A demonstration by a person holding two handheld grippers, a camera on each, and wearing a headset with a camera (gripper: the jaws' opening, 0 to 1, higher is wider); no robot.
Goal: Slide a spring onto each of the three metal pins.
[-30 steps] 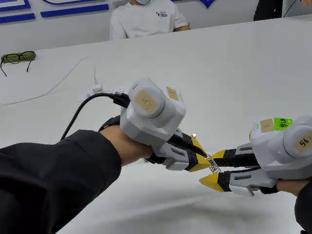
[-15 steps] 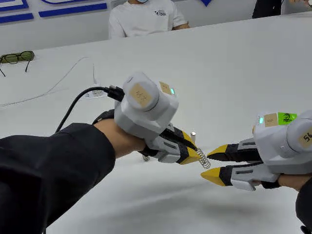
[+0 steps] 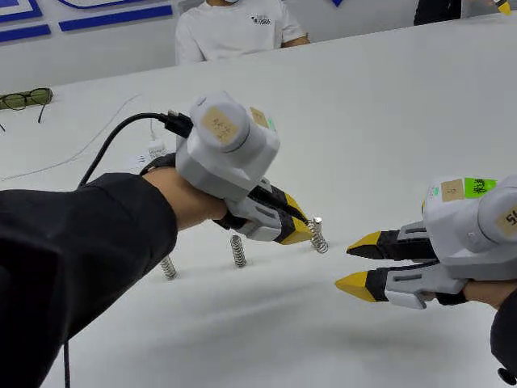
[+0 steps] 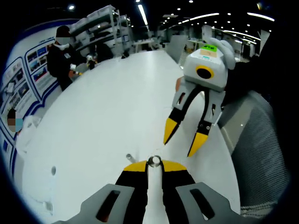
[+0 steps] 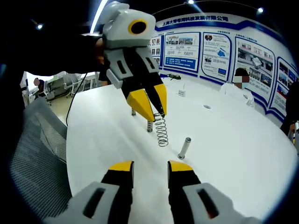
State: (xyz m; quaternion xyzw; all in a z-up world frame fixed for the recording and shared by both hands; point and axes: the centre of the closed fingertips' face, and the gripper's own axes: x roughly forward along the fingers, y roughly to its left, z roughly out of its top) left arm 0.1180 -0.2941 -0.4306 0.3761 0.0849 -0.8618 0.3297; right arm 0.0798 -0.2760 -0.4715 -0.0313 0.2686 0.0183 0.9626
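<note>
My left gripper (image 3: 304, 235) is shut on the top end of a steel spring (image 3: 318, 238), which hangs tilted from its yellow tips. In the right gripper view the spring (image 5: 161, 130) dangles just left of a bare metal pin (image 5: 184, 148), not touching it. Two other springs (image 3: 237, 250) (image 3: 168, 267) stand upright on the white table (image 3: 388, 121) under my left hand. My right gripper (image 3: 355, 263) hovers open to the right, nothing between its jaws. In the left gripper view the spring (image 4: 153, 162) shows end-on between my shut jaws, with the right gripper (image 4: 185, 139) open beyond.
A person in a white shirt (image 3: 234, 28) sits at the far edge. Dark glasses (image 3: 24, 99) lie at the far left, with a thin white cable and a small power strip (image 3: 156, 149) nearby. A black cable (image 3: 113, 145) trails from my left gripper.
The two grippers have drawn apart. My left gripper has carried the spring away from the right gripper's tips and over beside the bare pin; two standing springs now show beneath it.
</note>
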